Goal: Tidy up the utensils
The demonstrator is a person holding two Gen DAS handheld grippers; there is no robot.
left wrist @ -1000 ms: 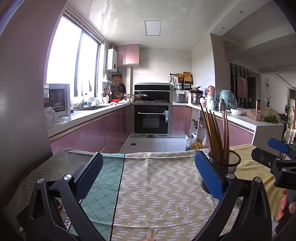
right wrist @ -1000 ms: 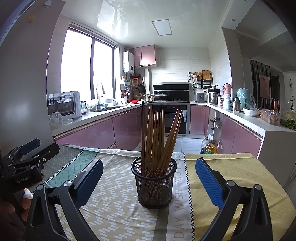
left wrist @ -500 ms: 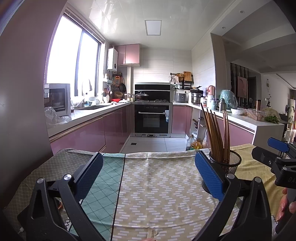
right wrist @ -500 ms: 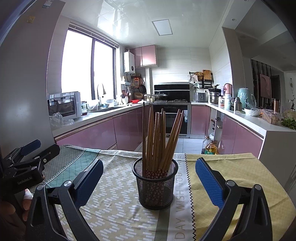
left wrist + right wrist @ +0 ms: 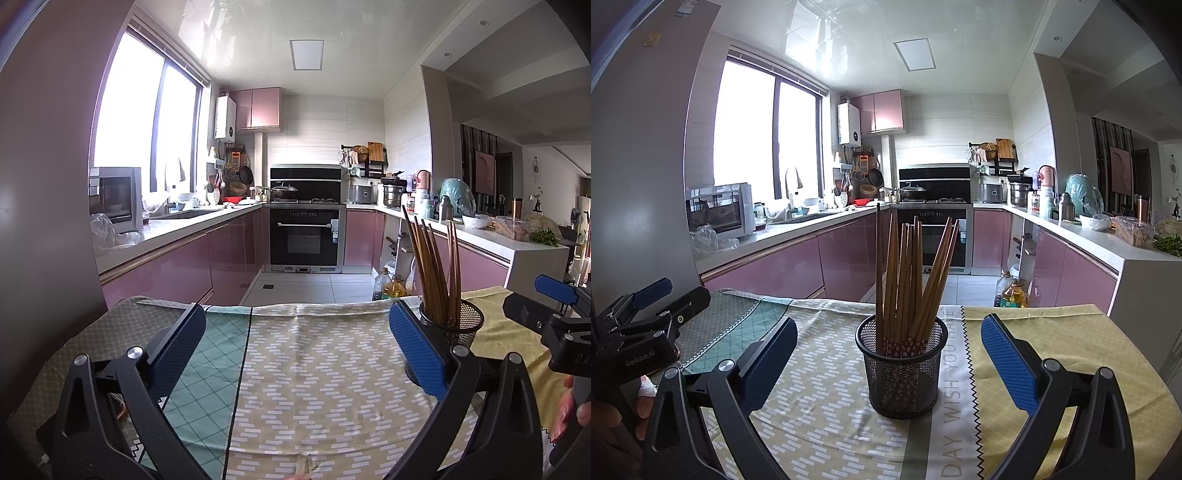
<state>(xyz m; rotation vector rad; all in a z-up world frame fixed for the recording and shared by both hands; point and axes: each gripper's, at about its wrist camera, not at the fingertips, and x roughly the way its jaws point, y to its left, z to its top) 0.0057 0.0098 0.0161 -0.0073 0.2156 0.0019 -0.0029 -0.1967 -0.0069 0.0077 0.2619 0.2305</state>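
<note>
Both claws spread wide, gripping nothing: right gripper frames the black mesh cup of brown wooden chopsticks at twelve o'clock; left gripper faces bare patterned tablecloth, cup at two o'clock.

Table: patterned cloths spread flat; mesh cup upright on them.

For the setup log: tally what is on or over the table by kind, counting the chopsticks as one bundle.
Mesh holder: 1
Chopstick bundle, standing in the holder: 1
Grippers: 2, the left gripper and the right gripper, both open and empty
Tablecloth: 1
Total: 5
</note>
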